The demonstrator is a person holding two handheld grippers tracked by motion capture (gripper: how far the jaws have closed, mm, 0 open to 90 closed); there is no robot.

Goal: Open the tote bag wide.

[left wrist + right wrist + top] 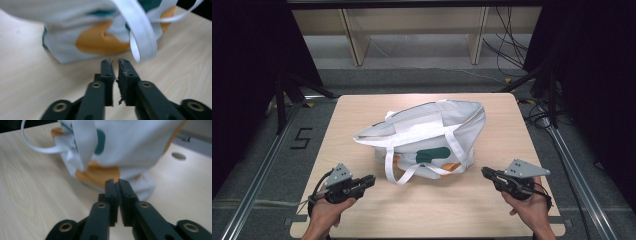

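A white tote bag [432,132] with green and orange print lies slumped in the middle of the wooden table [422,210]. Its long handle loop [404,175] trails toward the near edge. My left gripper [371,180] hovers near the front left of the bag, jaws shut with nothing between them. In the left gripper view the bag [75,32] and a white strap [143,40] lie just beyond my left gripper [114,61]. My right gripper [485,172] is at the bag's front right, also shut and empty. My right gripper [116,181] points at the bag [130,142].
Bare tabletop lies around the bag on all sides. A wooden shelf frame [412,30] stands on the floor behind the table. Cables [512,50] run at the back right. Metal rails [257,180] flank the table. A small hole [178,155] is in the tabletop.
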